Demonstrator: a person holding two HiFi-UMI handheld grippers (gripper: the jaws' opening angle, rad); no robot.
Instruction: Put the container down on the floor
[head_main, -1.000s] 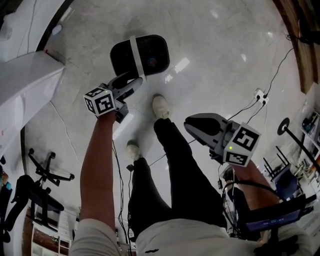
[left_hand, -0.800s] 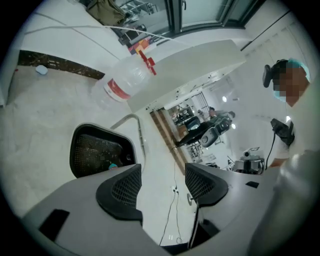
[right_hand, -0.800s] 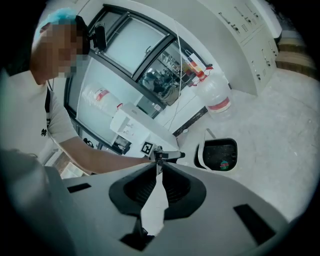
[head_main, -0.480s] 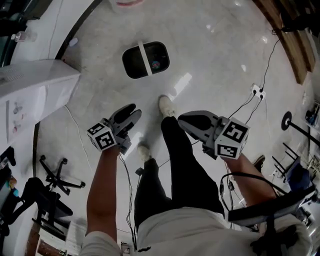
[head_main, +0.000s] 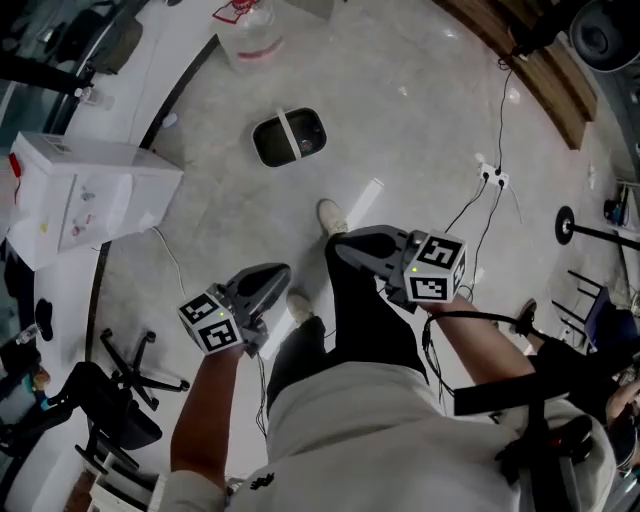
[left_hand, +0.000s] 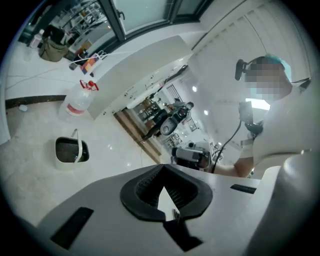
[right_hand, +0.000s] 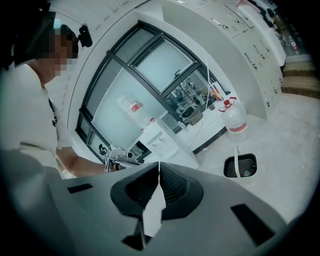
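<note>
Container (head_main: 290, 137) sits upright on the floor (head_main: 430, 120), well apart from both of my tools. Left tongs (head_main: 268, 278) are pressed together on nothing. Right tongs (head_main: 342, 246) are pressed together too, also empty, hanging by my legs (head_main: 350, 330). I judge the set-down finished, so the best move now is to keep both tongs high and clear without nudging it.

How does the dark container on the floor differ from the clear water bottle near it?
The container is low and open on top; the water bottle is taller and narrows to a red top. The container is dark inside with a white handle across it; the water bottle is clear, with a reddish band. Both stand upright on the pale floor, apart from each other.
</note>
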